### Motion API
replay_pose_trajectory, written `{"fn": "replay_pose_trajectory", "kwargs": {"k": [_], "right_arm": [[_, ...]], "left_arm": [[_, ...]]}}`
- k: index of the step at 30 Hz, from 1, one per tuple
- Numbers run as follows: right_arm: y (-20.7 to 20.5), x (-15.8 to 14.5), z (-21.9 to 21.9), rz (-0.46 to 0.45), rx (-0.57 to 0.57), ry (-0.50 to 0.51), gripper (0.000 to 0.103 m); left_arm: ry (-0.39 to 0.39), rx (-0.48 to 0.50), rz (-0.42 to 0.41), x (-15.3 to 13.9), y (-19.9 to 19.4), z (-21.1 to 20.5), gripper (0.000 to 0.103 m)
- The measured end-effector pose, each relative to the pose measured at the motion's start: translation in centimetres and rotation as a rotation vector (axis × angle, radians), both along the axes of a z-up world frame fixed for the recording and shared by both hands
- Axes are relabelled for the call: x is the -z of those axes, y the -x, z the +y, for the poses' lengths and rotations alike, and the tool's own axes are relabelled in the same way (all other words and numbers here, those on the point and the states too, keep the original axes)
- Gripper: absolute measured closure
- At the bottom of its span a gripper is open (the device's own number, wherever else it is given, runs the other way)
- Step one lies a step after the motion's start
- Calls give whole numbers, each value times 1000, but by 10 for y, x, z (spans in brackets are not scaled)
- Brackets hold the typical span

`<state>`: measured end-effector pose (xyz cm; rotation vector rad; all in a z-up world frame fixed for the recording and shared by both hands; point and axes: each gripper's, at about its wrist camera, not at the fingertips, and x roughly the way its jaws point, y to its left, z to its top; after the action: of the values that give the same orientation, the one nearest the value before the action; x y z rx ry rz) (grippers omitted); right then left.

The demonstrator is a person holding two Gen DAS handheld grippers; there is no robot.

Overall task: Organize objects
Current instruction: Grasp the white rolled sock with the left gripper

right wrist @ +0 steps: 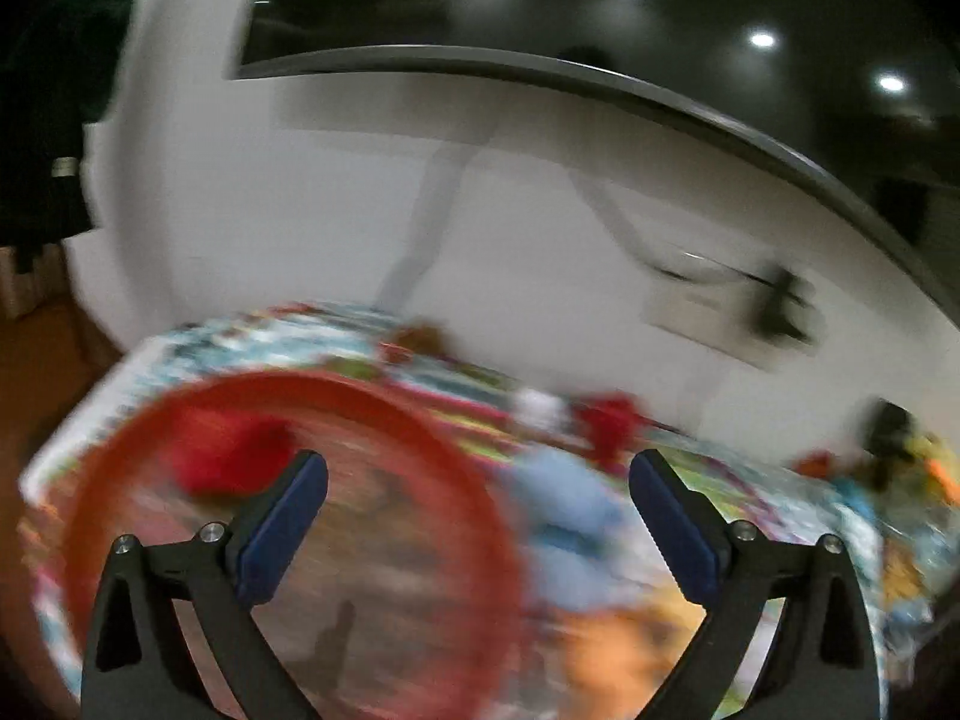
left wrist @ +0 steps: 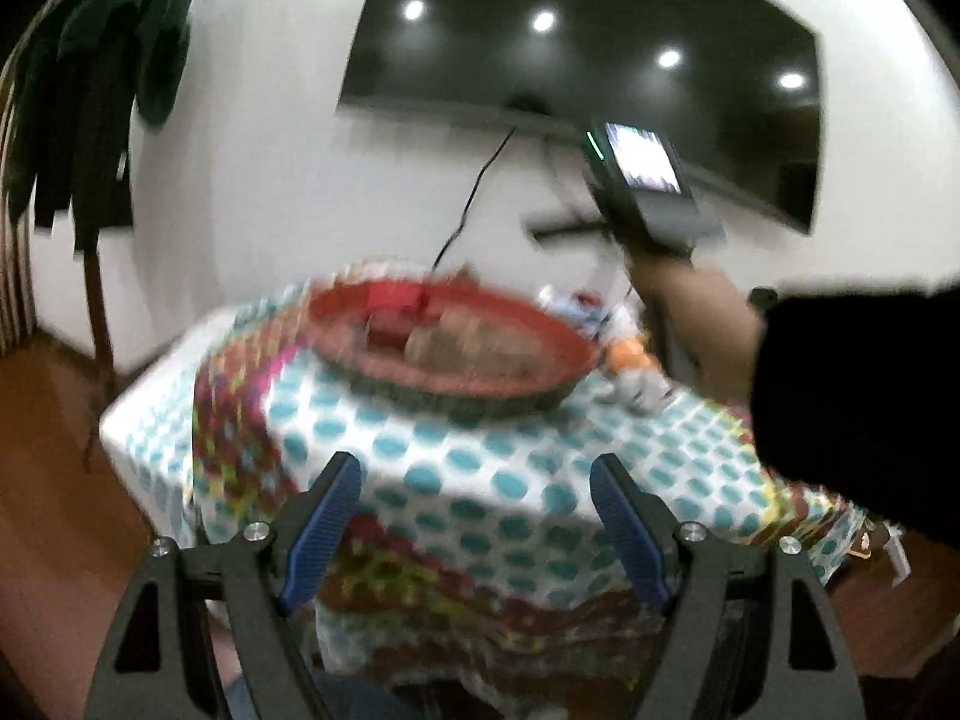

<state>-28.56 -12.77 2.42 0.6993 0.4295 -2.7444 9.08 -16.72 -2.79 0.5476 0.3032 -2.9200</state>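
Left gripper (left wrist: 474, 519): fingers standing open, gripping nothing, lower centre.
Right gripper (right wrist: 480, 510): fingers gaping wide, empty.
Red basket (left wrist: 540, 324): sitting mid-frame on worktop (left wrist: 456, 480).

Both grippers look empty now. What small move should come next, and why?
Probably move the right gripper, open and empty, to the blurred blue thing beside the red basket. Loose things lie on the tablecloth outside it.

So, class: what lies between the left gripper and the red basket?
Only bare dotted tablecloth separates the left gripper from the red basket, as the left wrist view shows.
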Motion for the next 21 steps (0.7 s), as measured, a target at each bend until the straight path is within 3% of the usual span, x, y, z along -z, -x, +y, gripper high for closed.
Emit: {"fn": "replay_pose_trajectory", "kwargs": {"k": [3,5,8,14,17,21], "right_arm": [[2,3,91,26,118,32,1],[0,7,136,28,167,52,0],[1,25,200,2,257,86,0],[1,52,261,-22,352,149,0],[1,59,278,-37,356,200,0],[-2,56,285,-26,337,254,0]], "left_arm": [[50,16,56,-11,-3,16,21],[79,7,23,-10,12,27,21],[57,36,-65,-6,46,38,21],[27,198,-101,-11,107,77,21],[67,200,-118,-13,133,98,21],[48,190,-145,-6,169,115,21]]}}
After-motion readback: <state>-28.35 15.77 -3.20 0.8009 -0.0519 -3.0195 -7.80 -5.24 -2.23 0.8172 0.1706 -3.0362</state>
